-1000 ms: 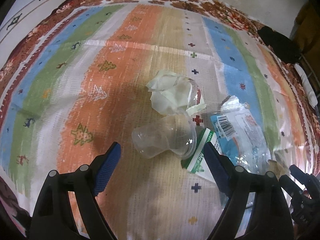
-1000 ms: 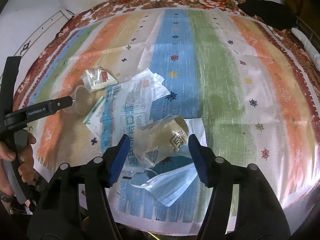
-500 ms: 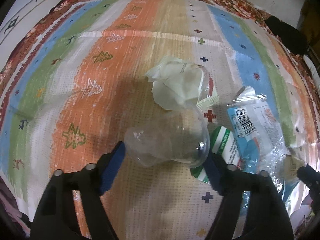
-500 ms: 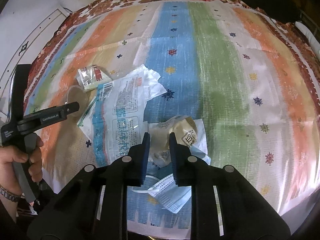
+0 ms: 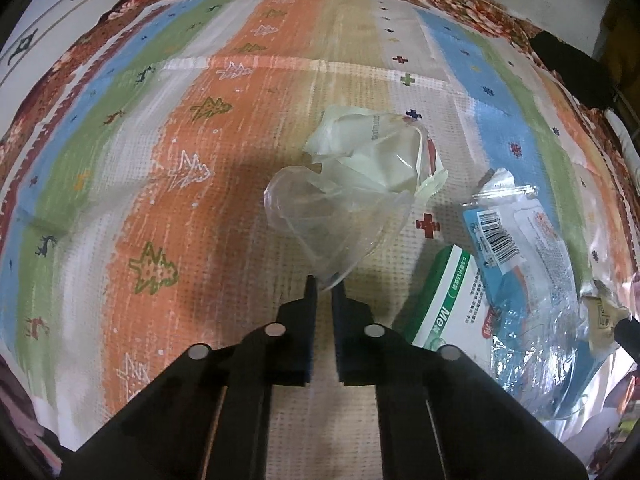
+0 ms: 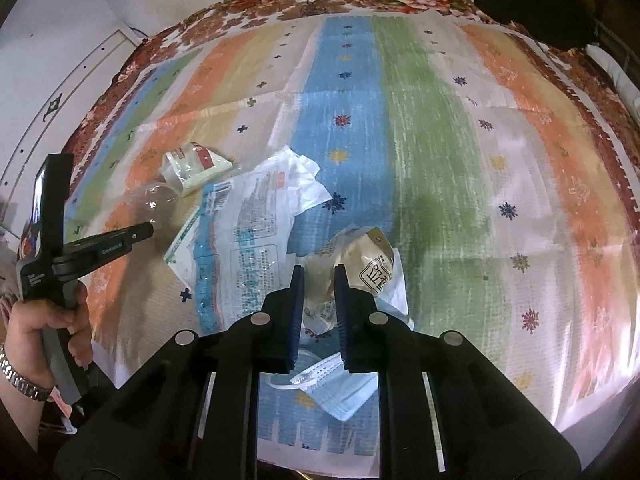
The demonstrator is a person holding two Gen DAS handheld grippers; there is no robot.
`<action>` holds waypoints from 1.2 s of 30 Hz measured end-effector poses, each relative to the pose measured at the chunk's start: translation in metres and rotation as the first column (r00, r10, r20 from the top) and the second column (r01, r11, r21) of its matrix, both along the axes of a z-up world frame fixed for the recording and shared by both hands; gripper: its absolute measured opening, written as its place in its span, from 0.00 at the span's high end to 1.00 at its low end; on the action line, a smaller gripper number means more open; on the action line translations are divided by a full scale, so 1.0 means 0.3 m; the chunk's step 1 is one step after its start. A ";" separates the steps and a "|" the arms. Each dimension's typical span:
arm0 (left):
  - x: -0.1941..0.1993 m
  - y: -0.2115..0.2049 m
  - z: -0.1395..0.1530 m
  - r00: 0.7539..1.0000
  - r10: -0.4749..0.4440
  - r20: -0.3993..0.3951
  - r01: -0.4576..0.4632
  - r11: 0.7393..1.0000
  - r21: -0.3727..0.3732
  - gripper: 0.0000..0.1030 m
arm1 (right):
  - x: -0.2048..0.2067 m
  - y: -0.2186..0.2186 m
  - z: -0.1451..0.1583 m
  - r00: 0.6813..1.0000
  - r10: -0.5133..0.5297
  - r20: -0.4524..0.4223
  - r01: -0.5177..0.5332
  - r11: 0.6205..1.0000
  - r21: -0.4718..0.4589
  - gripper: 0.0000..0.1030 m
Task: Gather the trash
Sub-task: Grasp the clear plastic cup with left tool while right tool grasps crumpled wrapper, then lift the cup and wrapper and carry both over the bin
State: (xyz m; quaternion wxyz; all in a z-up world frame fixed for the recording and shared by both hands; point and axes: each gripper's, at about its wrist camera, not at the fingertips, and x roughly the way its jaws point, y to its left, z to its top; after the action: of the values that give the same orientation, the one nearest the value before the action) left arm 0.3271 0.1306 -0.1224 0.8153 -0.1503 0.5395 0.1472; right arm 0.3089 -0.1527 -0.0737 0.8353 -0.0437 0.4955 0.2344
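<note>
My left gripper point(image 5: 324, 286) is shut on the rim of a clear plastic cup point(image 5: 332, 220), squashed and held just above the striped cloth. A crumpled pale wrapper point(image 5: 380, 156) lies right behind the cup. My right gripper point(image 6: 319, 276) is shut on a crumpled tan wrapper with a printed label point(image 6: 360, 264). In the right wrist view the left gripper point(image 6: 148, 232) shows at far left, with the cup point(image 6: 154, 200) at its tip.
A clear and blue plastic package with a barcode point(image 5: 520, 264) and a green and white carton point(image 5: 448, 300) lie right of the cup. A large printed bag point(image 6: 248, 236) and a blue face mask point(image 6: 340, 384) lie near the right gripper. A black object point(image 6: 536, 12) sits far right.
Both grippers closed: the left moved in and shut on the clear cup, lifting it slightly; the right shut on the tan wrapper and has held it since.
</note>
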 end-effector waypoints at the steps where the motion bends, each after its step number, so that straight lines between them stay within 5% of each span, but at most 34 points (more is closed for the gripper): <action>1: -0.001 0.002 0.003 1.000 0.001 0.004 -0.001 1.000 0.001 0.97 | -0.003 0.003 0.004 1.000 0.003 0.003 -0.003 1.000 0.001 0.87; 19: -0.046 0.032 0.093 0.998 0.030 0.049 -0.029 0.999 -0.035 0.98 | -0.056 0.037 0.089 0.998 0.037 0.056 -0.038 0.999 0.019 0.87; 36: -0.148 -0.073 0.216 0.994 -0.078 0.075 0.081 0.996 -0.039 0.99 | -0.122 0.004 0.174 0.995 0.021 0.099 -0.025 0.999 0.043 0.88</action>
State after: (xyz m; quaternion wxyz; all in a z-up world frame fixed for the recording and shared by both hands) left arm 0.2826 0.1089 -0.0576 0.8365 -0.1510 0.5176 0.0976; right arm 0.2723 -0.1516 -0.0216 0.8568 -0.0425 0.4477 0.2525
